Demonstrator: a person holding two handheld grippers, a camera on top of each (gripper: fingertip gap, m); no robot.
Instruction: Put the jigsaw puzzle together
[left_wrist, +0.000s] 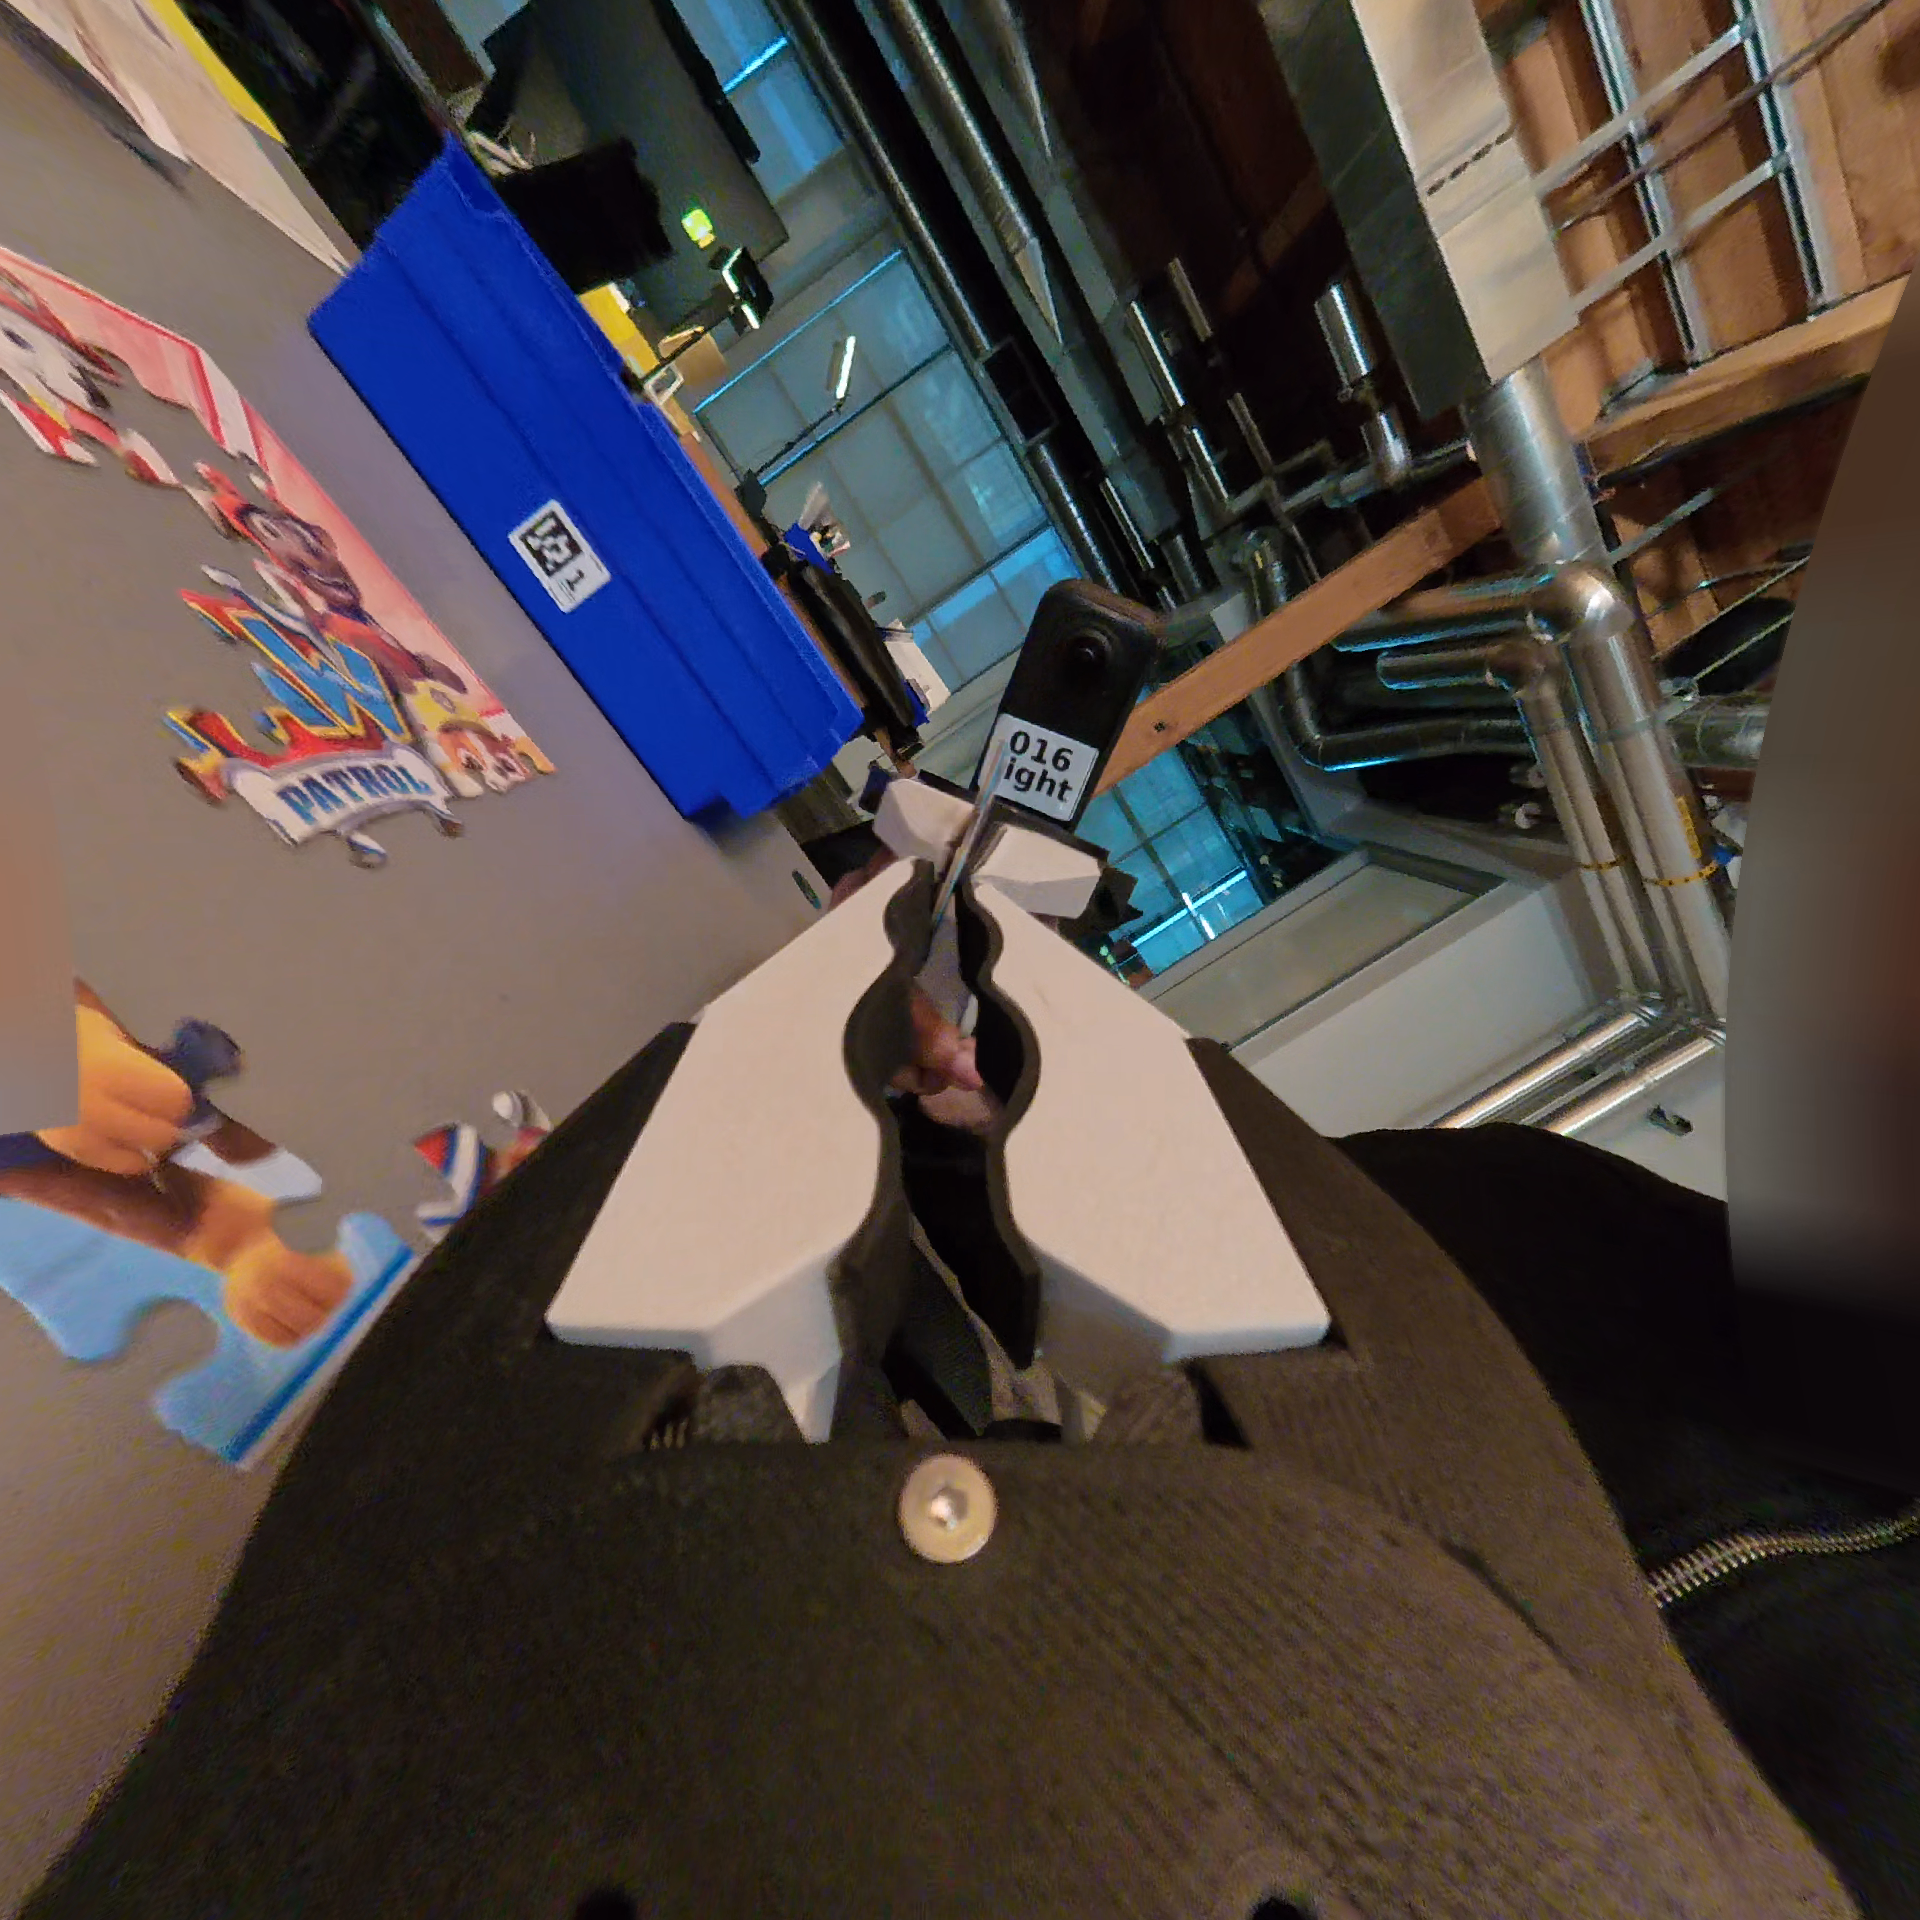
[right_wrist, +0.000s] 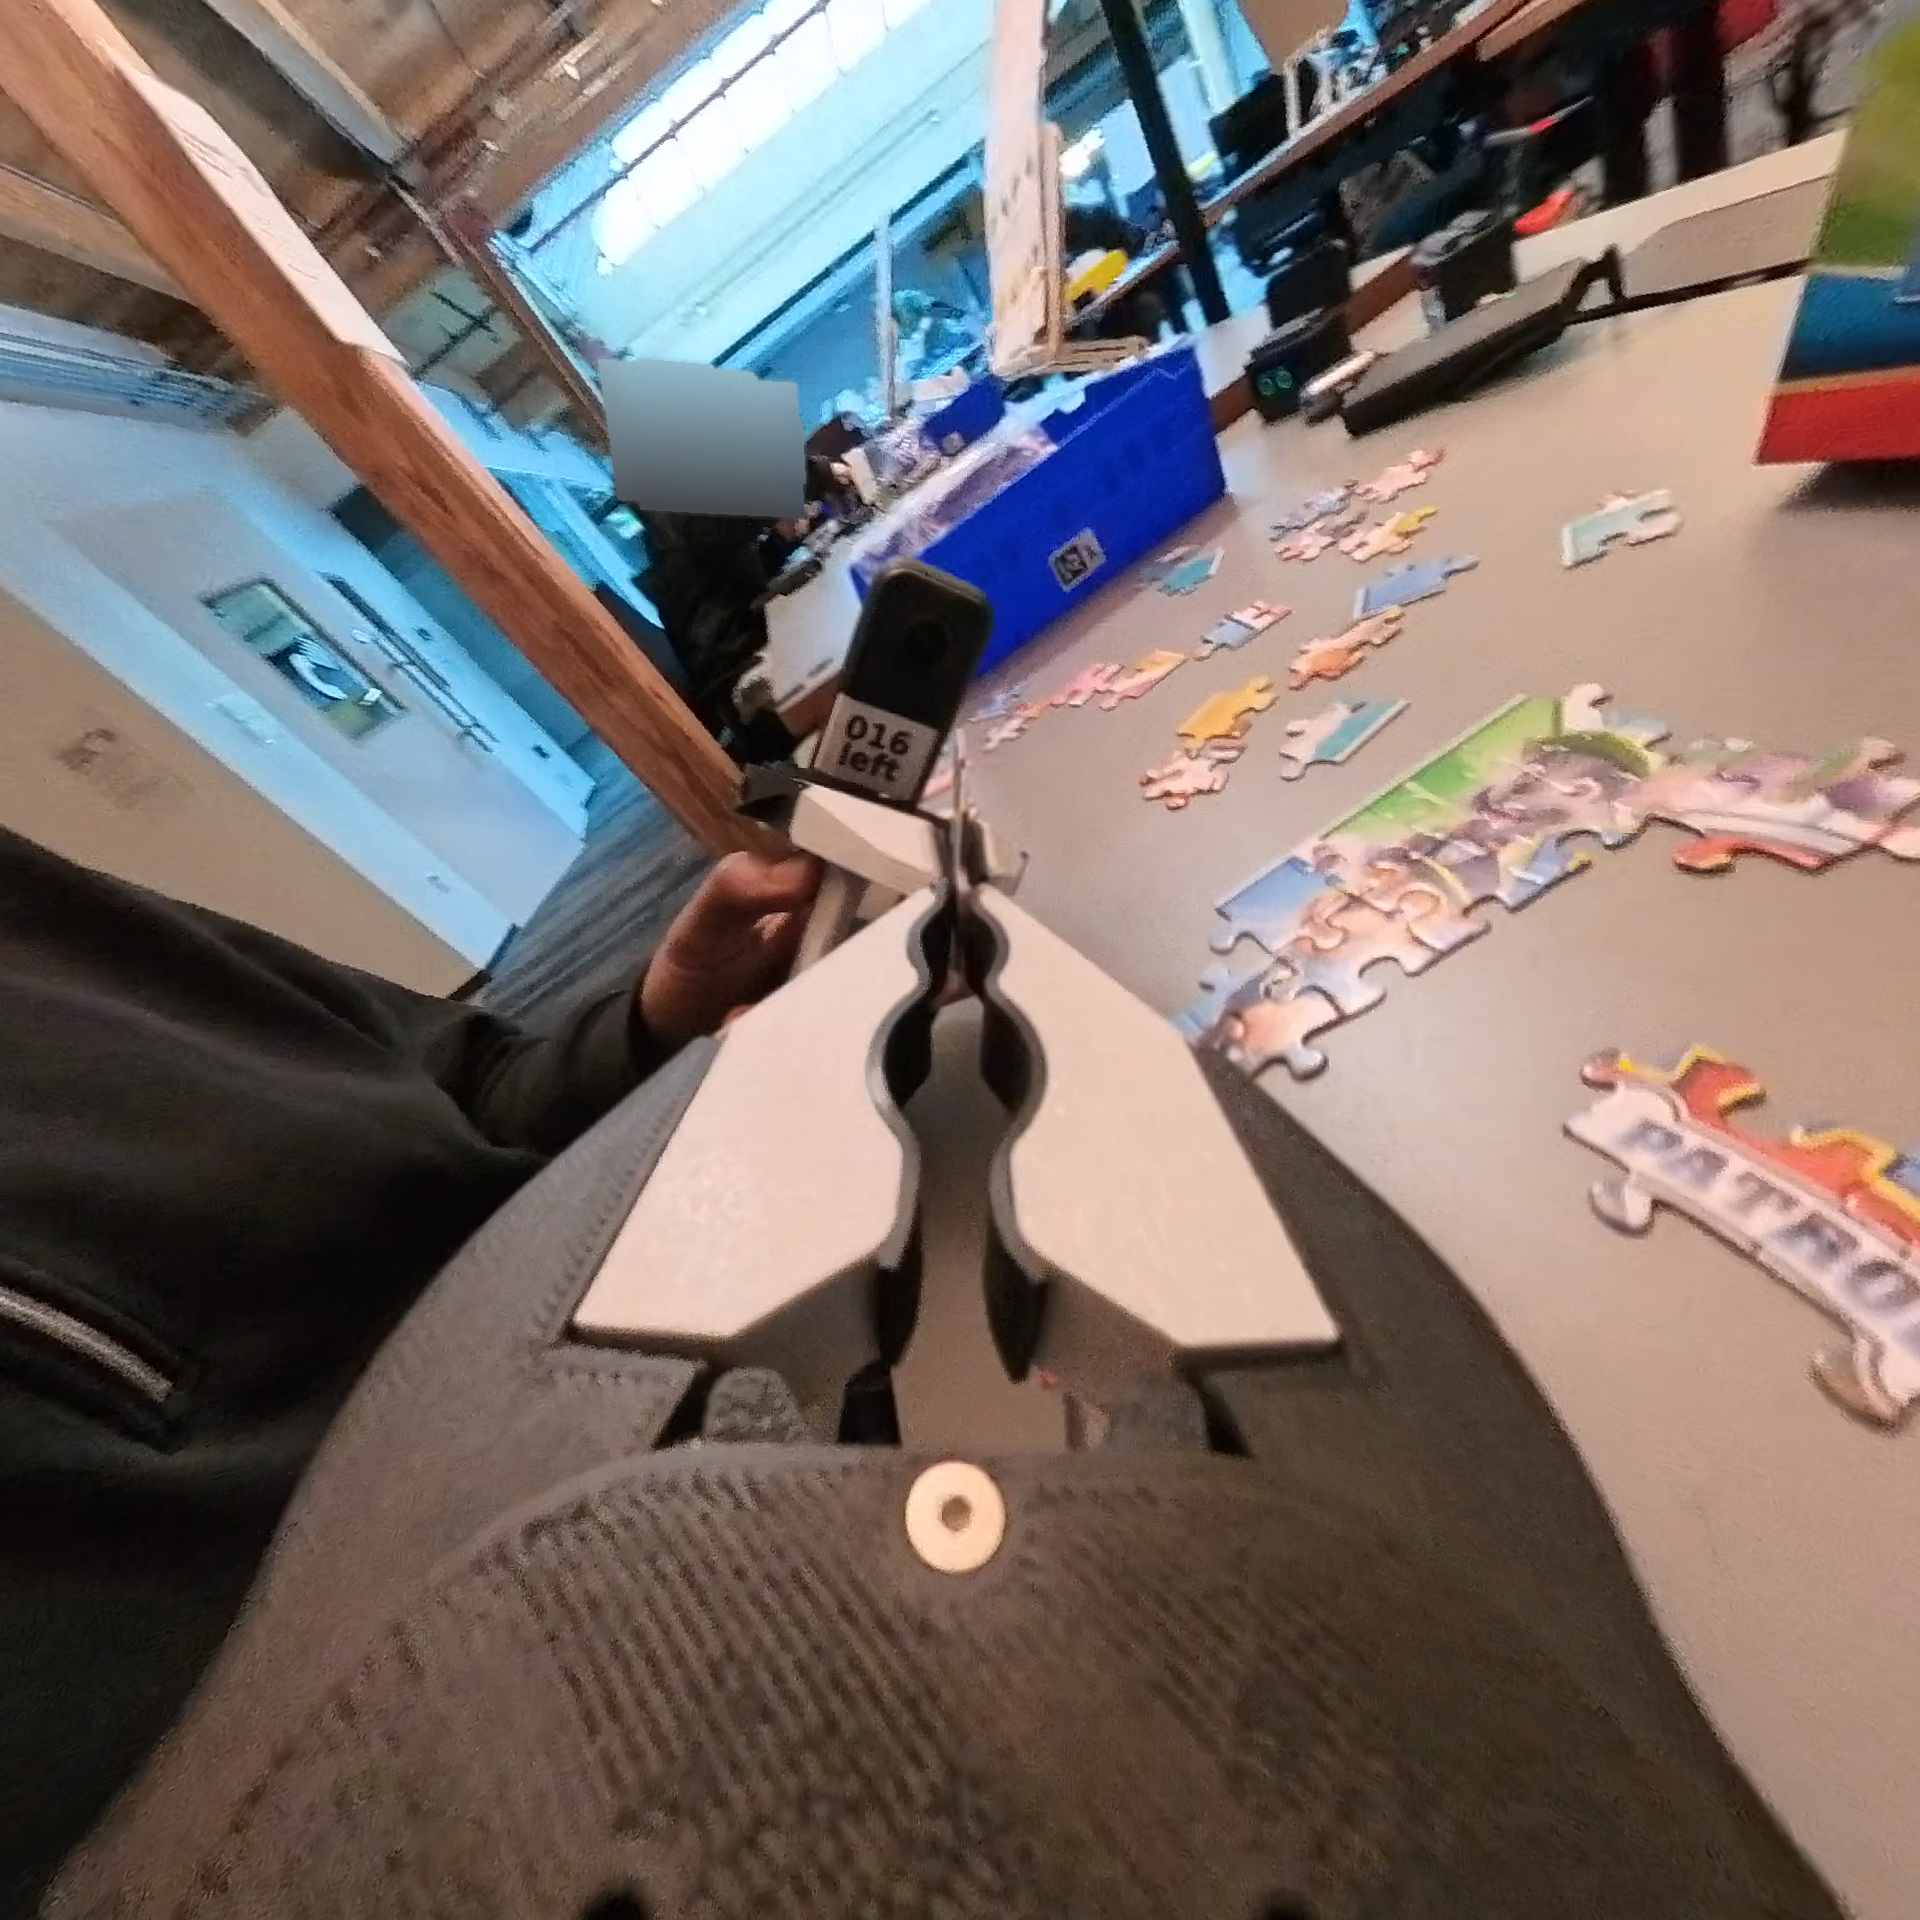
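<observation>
My two grippers meet tip to tip above the grey table (right_wrist: 1351, 1195). A thin jigsaw puzzle piece (left_wrist: 966, 831), seen edge-on, runs between both pairs of fingertips. My left gripper (left_wrist: 940, 894) is shut on it, and its grey back shows inside the jaws. My right gripper (right_wrist: 951, 899) is shut on the same piece (right_wrist: 961, 800). The right gripper (left_wrist: 982, 852) faces me in the left wrist view. The left gripper (right_wrist: 956, 842) faces me in the right wrist view, with a person's hand (right_wrist: 727, 925) on its grip.
A partly joined cartoon puzzle (right_wrist: 1455, 862) and a logo section (right_wrist: 1766, 1174) lie on the table, with several loose pieces (right_wrist: 1226, 717) beyond. A blue bin (right_wrist: 1081, 509) stands at the far edge and a puzzle box (right_wrist: 1849, 343) at the right. A joined section (left_wrist: 208, 1226) lies near the left gripper. My left and right fingertips are right by each other.
</observation>
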